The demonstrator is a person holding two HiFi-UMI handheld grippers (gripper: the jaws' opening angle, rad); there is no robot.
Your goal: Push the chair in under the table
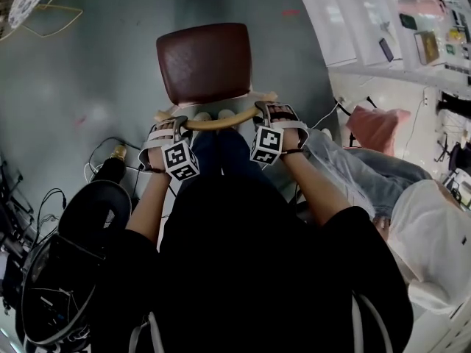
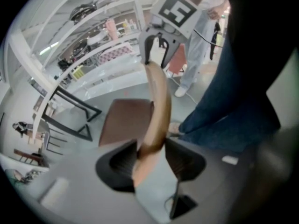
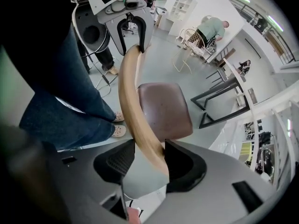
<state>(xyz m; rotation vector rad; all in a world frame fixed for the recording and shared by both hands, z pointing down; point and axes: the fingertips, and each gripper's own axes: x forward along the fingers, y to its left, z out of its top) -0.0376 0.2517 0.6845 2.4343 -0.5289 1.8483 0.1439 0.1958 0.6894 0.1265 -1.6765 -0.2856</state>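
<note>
The chair has a brown padded seat [image 1: 203, 61] and a curved wooden backrest rail [image 1: 217, 123], and it stands on the grey floor facing away from me. My left gripper [image 1: 174, 129] is shut on the rail's left end, my right gripper [image 1: 269, 113] on its right end. In the left gripper view the rail [image 2: 156, 111] runs up from between the pads of my left gripper [image 2: 150, 154] toward the other gripper at the top. The right gripper view shows my right gripper [image 3: 150, 154] holding the rail [image 3: 133, 101] beside the seat [image 3: 163, 111]. The white table [image 1: 346, 28] lies at the upper right.
A seated person in white [image 1: 434, 234] and a pink seat [image 1: 377, 127] are close on the right. Cables and black gear [image 1: 70, 271] crowd the floor at left. My own feet [image 1: 213, 115] stand just behind the chair. Black table legs [image 3: 219, 101] show beyond the seat.
</note>
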